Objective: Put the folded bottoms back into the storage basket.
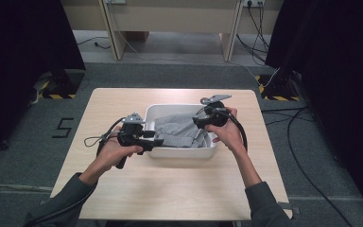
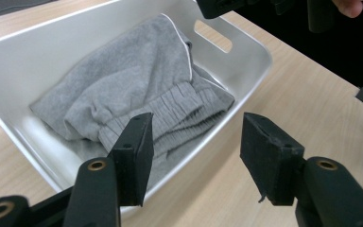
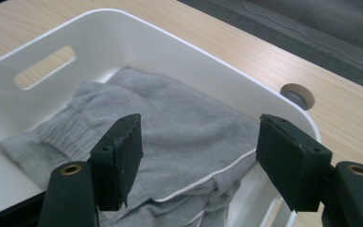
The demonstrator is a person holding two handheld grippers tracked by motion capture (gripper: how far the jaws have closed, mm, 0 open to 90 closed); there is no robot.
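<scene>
A grey folded garment (image 1: pixel 182 131) with white piping and an elastic waistband lies inside a white plastic bin (image 1: pixel 179 152) at the table's middle. My left gripper (image 1: pixel 156 141) hovers at the bin's left front corner, jaws open, holding nothing. In the left gripper view the garment (image 2: pixel 137 90) lies beyond the open fingertips (image 2: pixel 134 151), which sit over the bin's near wall (image 2: pixel 23 137). My right gripper (image 1: pixel 199 121) hangs over the bin's right side, open and empty. In the right gripper view the garment (image 3: pixel 179 127) lies just under the spread jaws, inside the bin (image 3: pixel 137 33).
The bin stands on a light wooden table (image 1: pixel 170 189) with bare wood in front and on both sides. A round cable hole (image 3: pixel 298 96) sits in the tabletop behind the bin. Cables trail on the floor at the right (image 1: pixel 302 156).
</scene>
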